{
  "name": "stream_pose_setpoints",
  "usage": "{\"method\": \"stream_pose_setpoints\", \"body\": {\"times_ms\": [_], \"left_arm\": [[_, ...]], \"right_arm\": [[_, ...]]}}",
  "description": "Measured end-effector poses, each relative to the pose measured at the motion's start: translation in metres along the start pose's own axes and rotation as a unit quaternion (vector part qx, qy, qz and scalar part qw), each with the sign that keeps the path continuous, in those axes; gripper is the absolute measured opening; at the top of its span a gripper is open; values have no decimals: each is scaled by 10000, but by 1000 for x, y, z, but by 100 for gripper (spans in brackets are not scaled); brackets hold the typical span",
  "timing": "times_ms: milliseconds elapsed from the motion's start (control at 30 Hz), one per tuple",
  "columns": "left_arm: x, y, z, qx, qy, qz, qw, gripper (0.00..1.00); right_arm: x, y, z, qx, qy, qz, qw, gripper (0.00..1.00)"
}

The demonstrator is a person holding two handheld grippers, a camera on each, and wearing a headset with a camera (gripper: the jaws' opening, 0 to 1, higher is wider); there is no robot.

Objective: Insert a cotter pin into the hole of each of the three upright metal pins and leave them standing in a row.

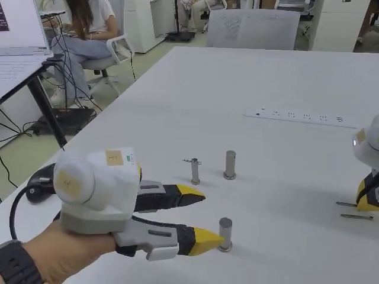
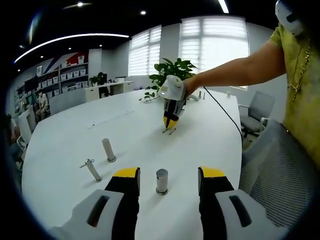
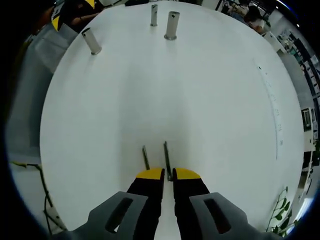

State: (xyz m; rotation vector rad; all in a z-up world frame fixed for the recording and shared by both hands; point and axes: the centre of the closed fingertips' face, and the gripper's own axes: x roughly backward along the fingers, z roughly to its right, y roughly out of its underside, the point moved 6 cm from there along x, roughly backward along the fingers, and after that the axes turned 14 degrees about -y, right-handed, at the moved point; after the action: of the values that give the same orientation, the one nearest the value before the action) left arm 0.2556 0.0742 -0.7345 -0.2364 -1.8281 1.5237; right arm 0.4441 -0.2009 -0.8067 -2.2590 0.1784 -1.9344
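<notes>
Cotter pin (image 3: 166, 155): thin, stiff wire, probably light and slippery. Its near end lies between the right gripper's (image 3: 168, 172) closed tips, and a spare (image 3: 145, 157) lies just left of them. Holding it near one end should leave the shank free. The left gripper (image 2: 170, 172) stands wide open, with a bare metal pin (image 2: 161, 181) just ahead of its jaws.

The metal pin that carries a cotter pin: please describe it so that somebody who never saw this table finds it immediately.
On the white table, beyond the left gripper, two upright metal pins stand side by side. In the head view the wanted pin is the thinner one, left of the thicker pin. It alone has a cotter pin through its top, sticking out sideways.
</notes>
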Motion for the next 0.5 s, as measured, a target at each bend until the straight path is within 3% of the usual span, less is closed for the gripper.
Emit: {"method": "stream_pose_setpoints", "body": {"times_ms": [500], "left_arm": [[0, -2, -3, 285, -54, 86, 9995, 70]], "right_arm": [[-1, 0, 0, -238, -54, 177, 9995, 9]]}}
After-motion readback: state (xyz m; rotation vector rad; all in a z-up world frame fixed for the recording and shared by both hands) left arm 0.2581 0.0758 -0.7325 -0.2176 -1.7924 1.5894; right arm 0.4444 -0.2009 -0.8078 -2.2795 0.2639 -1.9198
